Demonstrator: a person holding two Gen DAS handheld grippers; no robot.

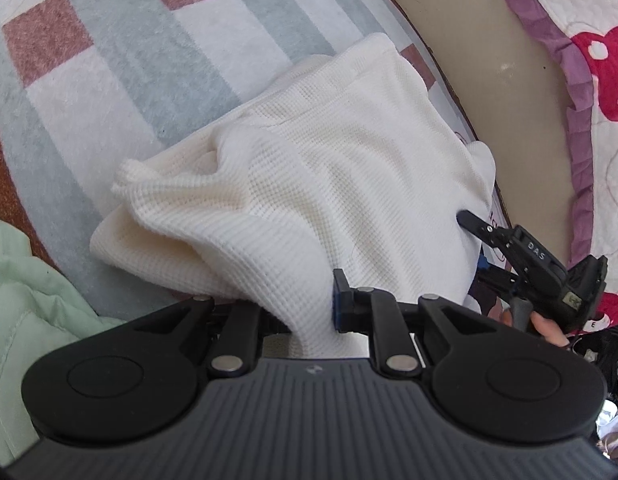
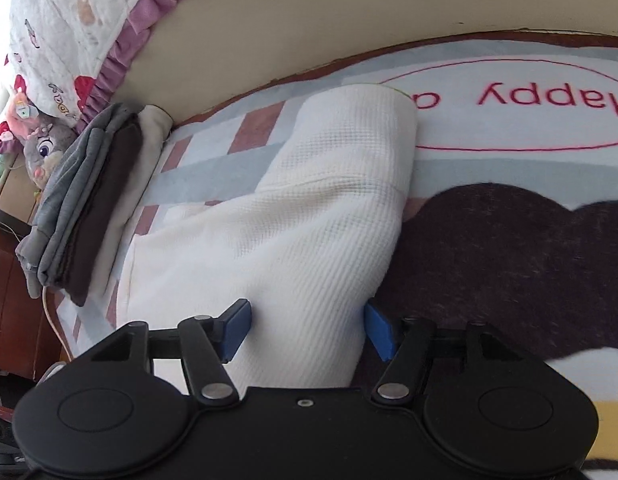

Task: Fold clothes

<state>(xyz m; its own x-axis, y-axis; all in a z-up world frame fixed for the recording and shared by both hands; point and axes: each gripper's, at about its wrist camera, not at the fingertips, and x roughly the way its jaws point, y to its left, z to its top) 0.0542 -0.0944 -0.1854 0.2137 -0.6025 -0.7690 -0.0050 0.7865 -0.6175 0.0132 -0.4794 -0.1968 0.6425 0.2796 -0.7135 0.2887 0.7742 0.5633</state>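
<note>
the white waffle garment lies bunched on the checked blanket on the bed. the left claw pinches its near edge at 6 o'clock; the right claw stands spread, fabric between its pads. folded clothes sit at 9 o'clock.
</note>
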